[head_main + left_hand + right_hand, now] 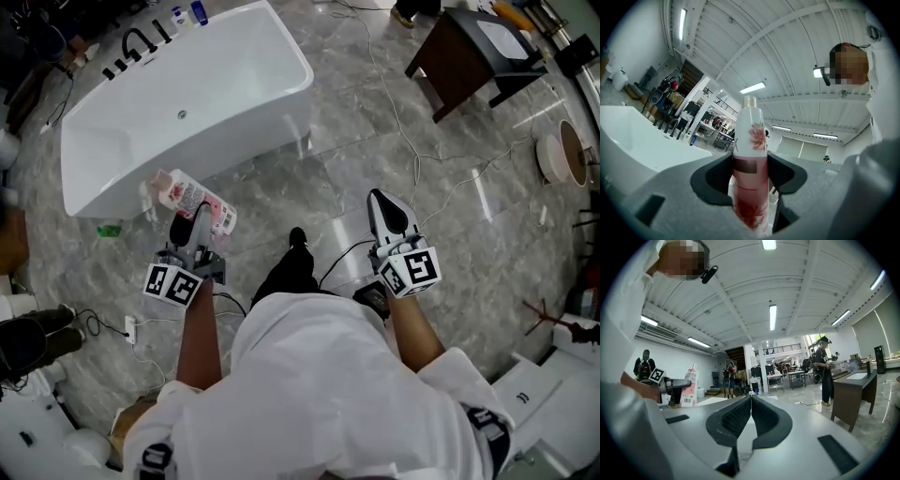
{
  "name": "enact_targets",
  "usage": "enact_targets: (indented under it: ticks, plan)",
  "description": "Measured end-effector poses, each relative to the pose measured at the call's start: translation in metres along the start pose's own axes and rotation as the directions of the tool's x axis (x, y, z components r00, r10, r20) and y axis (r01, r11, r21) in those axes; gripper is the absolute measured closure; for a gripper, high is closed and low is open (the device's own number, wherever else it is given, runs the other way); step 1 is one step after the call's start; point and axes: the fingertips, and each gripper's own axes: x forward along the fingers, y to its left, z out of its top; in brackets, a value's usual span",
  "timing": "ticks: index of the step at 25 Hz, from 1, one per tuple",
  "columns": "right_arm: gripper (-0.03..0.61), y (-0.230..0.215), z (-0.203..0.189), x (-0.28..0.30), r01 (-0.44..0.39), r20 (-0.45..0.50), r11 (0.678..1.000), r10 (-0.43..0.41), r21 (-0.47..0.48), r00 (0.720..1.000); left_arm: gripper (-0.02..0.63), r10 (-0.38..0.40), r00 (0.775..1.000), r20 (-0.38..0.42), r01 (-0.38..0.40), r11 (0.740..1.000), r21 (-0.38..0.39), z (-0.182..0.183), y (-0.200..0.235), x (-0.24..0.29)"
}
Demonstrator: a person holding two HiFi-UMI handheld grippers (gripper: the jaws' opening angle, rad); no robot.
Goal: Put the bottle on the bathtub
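Observation:
A pink and white bottle with a flower print is clamped in my left gripper, its cap end pointing toward the white bathtub just beyond. In the left gripper view the bottle stands upright between the two dark pads, and the bathtub lies low at the left. My right gripper hangs over the grey floor to the right, jaws shut with nothing in them. The right gripper view shows its pads pressed together and the held bottle far left.
Black taps and small bottles sit on the tub's far rim. A dark wooden table stands at the upper right, cables trail across the floor, and a green item lies by the tub's near corner. A person stands in the distance.

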Motion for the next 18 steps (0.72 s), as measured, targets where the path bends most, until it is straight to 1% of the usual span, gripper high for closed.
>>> enact_targets:
  ticks: [6,11,14,18]
  plan:
    - [0.565,-0.015,0.001,0.055,-0.003,-0.013,1.000,0.003,-0.028,1.000,0.390,-0.036,0.999,0.012,0.036,0.999,0.001,0.000,0.035,0.044]
    - [0.565,-0.045,0.029,0.123,0.026,-0.008,1.000,-0.026,-0.017,1.000,0.390,-0.090,0.996,0.003,0.090,0.996,-0.013,0.020,0.066,0.119]
    - [0.565,-0.060,0.042,0.141,0.043,0.003,0.999,-0.043,-0.030,0.999,0.390,-0.113,0.994,0.003,0.113,0.993,-0.018,0.024,0.072,0.152]
    - [0.565,-0.084,0.058,0.158,0.042,0.018,0.998,-0.041,-0.053,0.999,0.390,-0.139,0.990,0.017,0.139,0.990,-0.009,0.031,0.068,0.190]
